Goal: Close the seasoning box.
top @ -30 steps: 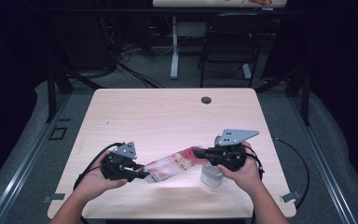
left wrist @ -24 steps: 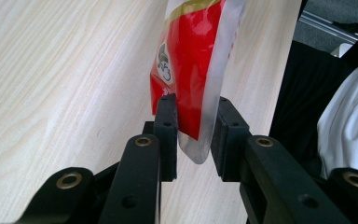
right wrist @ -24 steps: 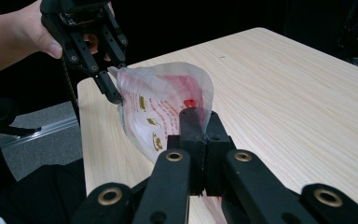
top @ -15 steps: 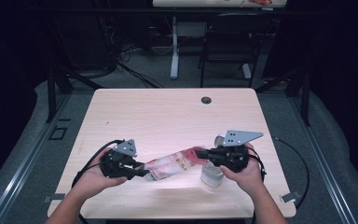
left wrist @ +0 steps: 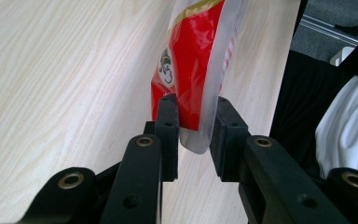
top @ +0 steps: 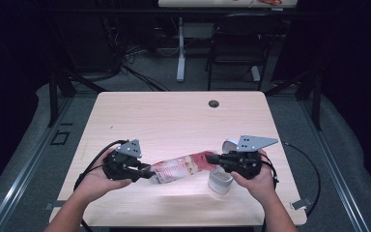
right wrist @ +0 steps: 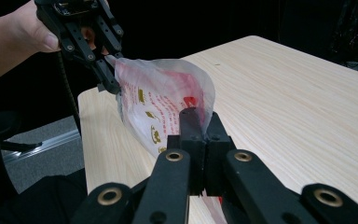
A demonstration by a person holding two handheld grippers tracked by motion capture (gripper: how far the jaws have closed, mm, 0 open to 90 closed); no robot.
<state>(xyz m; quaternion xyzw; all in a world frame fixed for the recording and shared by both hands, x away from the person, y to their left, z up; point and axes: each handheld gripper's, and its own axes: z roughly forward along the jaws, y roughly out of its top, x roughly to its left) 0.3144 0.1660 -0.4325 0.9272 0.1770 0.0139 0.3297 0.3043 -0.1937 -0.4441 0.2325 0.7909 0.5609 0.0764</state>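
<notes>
A red and white plastic pouch (top: pixel 181 166) hangs stretched between my two grippers, just above the near part of the wooden table (top: pixel 174 121). My left gripper (top: pixel 150 174) is shut on the pouch's left end; in the left gripper view its jaws (left wrist: pixel 196 135) pinch the clear bottom seam of the pouch (left wrist: pixel 193 60). My right gripper (top: pixel 208 158) is shut on the red right end. In the right gripper view its jaws (right wrist: pixel 199 126) clamp the pouch (right wrist: pixel 163 93), and the left gripper (right wrist: pixel 109 81) holds the far corner.
A small pale container (top: pixel 221 181) stands on the table under my right hand, with a round white lid (top: pixel 230 144) just behind it. A dark cable hole (top: pixel 214 103) marks the table's far edge. A chair (top: pixel 236 43) and desk legs stand beyond.
</notes>
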